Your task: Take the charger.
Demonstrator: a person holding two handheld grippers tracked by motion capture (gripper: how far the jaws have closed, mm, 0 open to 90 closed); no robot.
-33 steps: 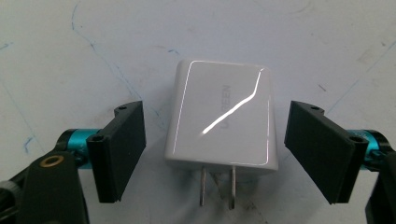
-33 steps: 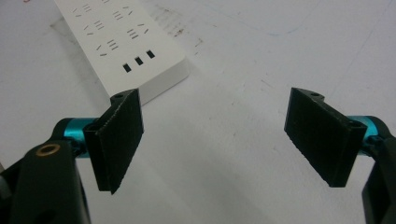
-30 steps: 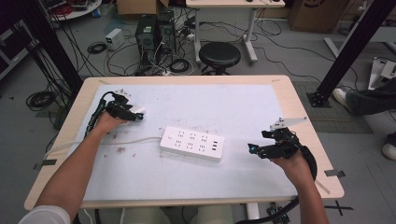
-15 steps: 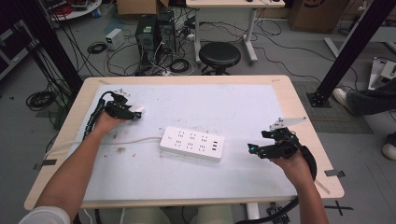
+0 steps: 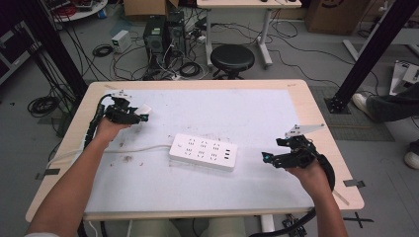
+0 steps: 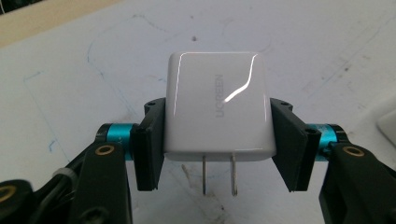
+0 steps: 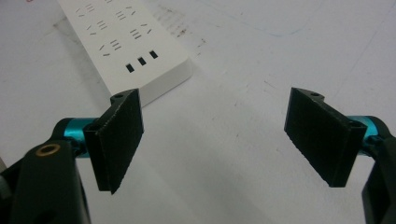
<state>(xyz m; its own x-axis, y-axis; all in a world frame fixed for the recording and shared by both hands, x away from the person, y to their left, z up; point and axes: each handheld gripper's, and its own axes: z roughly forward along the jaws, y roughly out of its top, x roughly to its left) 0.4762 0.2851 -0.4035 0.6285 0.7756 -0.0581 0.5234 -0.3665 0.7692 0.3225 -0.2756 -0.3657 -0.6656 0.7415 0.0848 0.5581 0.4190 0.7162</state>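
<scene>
Left gripper (image 5: 142,116): clamped on a white charger (image 6: 217,105), pads flat against its two narrow sides. Held above the table (image 5: 247,108) near the far left corner, well apart from the power strip (image 5: 203,152) at the middle. Two metal prongs (image 6: 219,175) sticking out toward the camera, free of the jaws.

Probably light and rigid, with no give under the pads. Glossy shell, so likely slippery: needs a firm squeeze on the flat sides at mid-body, not on the rounded corners. Prongs thin and likely to bend if pushed in crooked, so best kept square to the slots.

Right gripper (image 7: 217,135): jaws wide apart, nothing between them, just beside the near end of the power strip.
</scene>
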